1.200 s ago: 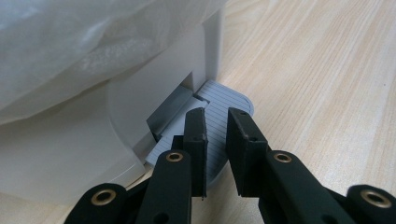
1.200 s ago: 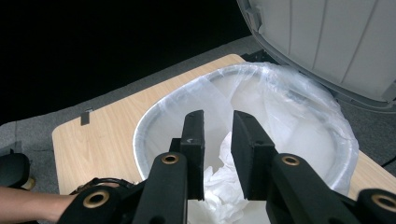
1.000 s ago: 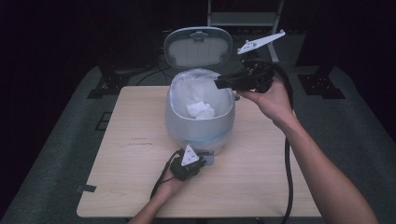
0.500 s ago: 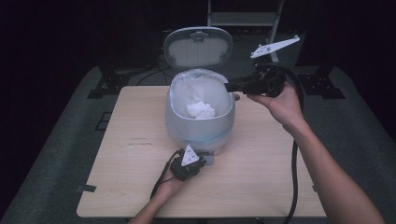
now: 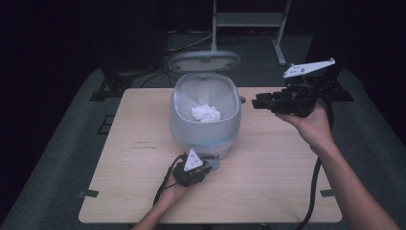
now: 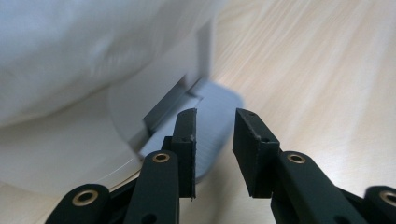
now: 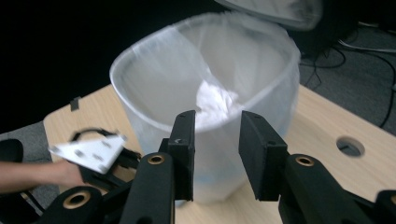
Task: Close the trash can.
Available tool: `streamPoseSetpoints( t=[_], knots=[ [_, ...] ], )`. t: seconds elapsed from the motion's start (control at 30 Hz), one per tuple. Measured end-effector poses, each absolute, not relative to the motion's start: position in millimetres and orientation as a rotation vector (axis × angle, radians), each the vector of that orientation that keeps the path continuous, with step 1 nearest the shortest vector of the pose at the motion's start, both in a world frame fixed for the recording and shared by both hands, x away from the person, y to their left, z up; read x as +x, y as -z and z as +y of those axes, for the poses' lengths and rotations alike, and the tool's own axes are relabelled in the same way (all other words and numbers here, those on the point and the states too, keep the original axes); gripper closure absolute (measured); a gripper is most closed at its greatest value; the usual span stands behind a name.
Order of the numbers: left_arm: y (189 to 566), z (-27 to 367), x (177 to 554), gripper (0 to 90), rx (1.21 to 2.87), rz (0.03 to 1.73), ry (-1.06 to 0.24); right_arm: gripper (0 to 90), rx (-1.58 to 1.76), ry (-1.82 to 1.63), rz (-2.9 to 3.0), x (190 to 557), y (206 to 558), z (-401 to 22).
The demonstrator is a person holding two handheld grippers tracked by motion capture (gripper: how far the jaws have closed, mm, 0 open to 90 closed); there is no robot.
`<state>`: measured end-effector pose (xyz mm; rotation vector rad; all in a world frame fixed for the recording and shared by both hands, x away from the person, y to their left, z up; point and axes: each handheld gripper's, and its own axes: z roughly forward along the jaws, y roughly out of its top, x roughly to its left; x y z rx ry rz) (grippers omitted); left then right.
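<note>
A pale grey pedal bin with a white liner stands mid-table, its lid tipped up. Crumpled white paper lies inside it. My left gripper rests low at the bin's front base, over the grey pedal. Its jaws have just been opening and stand a little apart, gripping nothing. My right gripper hovers to the right of the bin, pointing at it. Its jaws have also just been opening, with nothing between them. In the right gripper view the bin and paper lie ahead.
The wooden table has a round cable hole behind the bin on the right. A black cable trails along the right forearm. Dark floor, black stands and a metal frame lie beyond the far edge.
My right gripper has moved rightward and lower, from over the bin's rim to beside it. My left gripper stays at the bin's base.
</note>
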<state>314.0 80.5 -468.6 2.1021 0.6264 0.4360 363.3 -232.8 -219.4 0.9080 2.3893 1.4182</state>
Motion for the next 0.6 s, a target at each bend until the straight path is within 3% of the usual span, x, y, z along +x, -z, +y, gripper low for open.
streamPoseSetpoints(
  t=[0.6],
  knots=[
    [433, 106, 299, 59.7, 2.094, 0.591, -0.459, 59.8, 1.07, -1.393, 2.331, 348, 288, -284]
  ],
)
